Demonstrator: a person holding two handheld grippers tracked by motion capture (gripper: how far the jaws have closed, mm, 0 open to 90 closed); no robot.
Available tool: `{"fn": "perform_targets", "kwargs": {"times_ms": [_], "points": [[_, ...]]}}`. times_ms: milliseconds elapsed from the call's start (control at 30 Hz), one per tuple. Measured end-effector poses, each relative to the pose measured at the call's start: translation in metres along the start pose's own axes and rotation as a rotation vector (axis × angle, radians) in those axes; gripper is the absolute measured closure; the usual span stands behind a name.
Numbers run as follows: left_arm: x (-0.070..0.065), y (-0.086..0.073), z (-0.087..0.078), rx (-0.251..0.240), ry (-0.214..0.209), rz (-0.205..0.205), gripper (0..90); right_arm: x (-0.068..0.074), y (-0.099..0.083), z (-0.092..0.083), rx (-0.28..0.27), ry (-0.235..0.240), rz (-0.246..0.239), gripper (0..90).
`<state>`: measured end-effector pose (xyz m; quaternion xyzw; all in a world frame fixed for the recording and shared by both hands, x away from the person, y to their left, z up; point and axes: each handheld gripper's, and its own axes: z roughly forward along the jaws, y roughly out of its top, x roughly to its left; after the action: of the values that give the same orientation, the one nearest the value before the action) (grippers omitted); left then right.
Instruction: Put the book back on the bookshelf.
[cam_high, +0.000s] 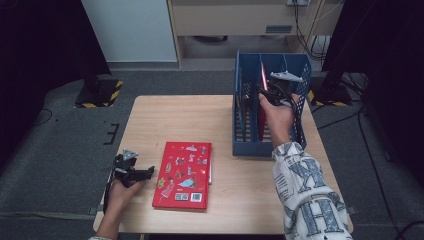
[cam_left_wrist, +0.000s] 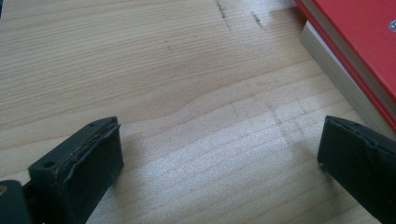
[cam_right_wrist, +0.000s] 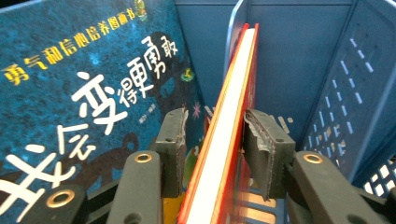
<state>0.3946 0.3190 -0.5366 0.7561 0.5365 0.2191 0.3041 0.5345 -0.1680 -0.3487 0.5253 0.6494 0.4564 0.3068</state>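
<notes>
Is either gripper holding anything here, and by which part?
The left gripper is open over bare table. The right gripper straddles the top edge of the red book standing in the blue rack, a gap at the left pad; no firm hold.

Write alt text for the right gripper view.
A thin red-covered book stands on edge between the two black pads of the right gripper, with a slight gap on each side. It sits inside a blue slotted file rack, beside a dark blue picture book with Chinese lettering.
</notes>
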Motion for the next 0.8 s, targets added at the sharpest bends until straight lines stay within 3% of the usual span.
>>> {"fn": "perform_targets", "kwargs": {"times_ms": [333, 800], "points": [[0.0, 0.0, 0.0, 0.0, 0.0, 0.0, 0.0, 0.0017, 0.0004, -0.0007, 0.0, 0.011, 0.012, 56.0], [0.0, 0.0, 0.0, 0.0, 0.0, 0.0, 0.0, 0.006, 0.0016, -0.0062, -0.014, 0.045, 0.002, 41.2]]}}
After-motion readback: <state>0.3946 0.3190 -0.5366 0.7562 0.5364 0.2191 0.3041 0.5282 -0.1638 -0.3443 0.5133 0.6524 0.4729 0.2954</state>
